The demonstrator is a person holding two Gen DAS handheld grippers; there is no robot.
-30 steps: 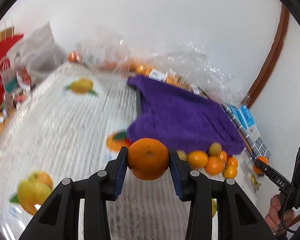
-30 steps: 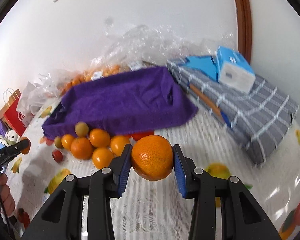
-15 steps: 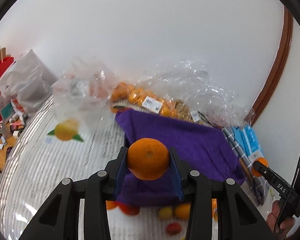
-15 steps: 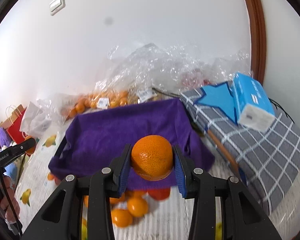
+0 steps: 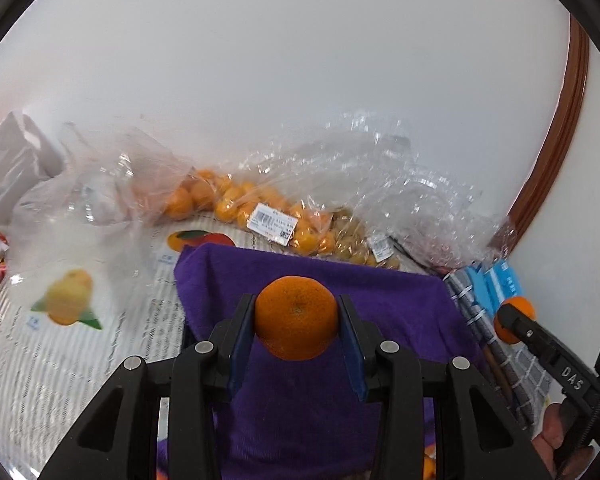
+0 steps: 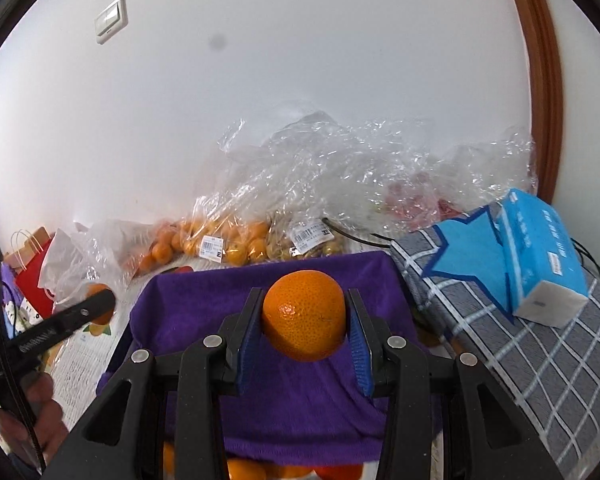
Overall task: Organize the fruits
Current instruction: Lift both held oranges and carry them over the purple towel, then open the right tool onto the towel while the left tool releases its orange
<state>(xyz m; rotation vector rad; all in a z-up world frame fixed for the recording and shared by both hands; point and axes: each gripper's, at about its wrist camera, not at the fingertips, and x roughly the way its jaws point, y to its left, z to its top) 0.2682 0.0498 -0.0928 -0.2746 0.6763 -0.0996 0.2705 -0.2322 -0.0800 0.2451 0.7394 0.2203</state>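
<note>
Squeezing a round orange (image 5: 296,323) in each claw, left gripper (image 5: 296,326) and right gripper (image 6: 305,322) pinch the middle gently, since oranges look smooth and squashy.

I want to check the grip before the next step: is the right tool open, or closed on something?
Closed on an orange. In the right wrist view, both blue pads of the right tool press its sides, above the purple cloth.
</note>
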